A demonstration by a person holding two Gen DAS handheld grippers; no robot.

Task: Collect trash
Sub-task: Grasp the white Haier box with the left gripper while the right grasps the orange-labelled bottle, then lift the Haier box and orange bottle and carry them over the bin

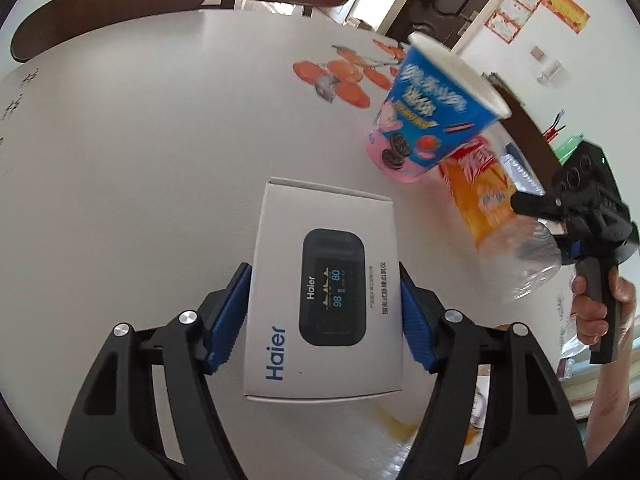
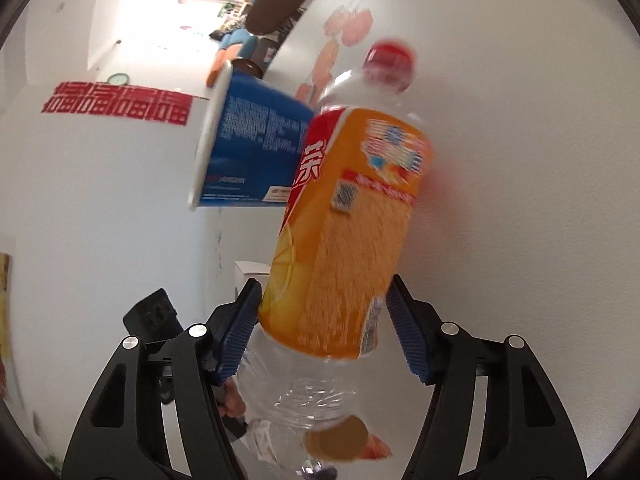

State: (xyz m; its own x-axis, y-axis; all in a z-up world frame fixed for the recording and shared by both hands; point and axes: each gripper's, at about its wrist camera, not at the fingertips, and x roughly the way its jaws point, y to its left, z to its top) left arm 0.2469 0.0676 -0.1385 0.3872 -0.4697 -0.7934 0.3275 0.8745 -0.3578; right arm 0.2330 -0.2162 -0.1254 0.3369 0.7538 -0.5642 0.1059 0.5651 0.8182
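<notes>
We count one white box (image 1: 324,304) on the table (image 1: 160,160), clamped between our left gripper (image 1: 324,316) pads. Beyond the box, to its right, one bottle (image 2: 344,240) (orange label, red cap) sits gripped in our right gripper (image 2: 324,332). Behind it stands one blue cup (image 1: 432,116), blurred; the bottle's base is hard to make out.

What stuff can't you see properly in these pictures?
- Left wrist view: the bottle is partly hidden behind the blue cup, and both are blurred.
- Right wrist view: the white box shows only a corner behind the bottle.
- Right wrist view: the bottle's red cap is blurred.
- Both views: no trash bin appears anywhere.
- Left wrist view: the small print on the white box is too small to read.
</notes>
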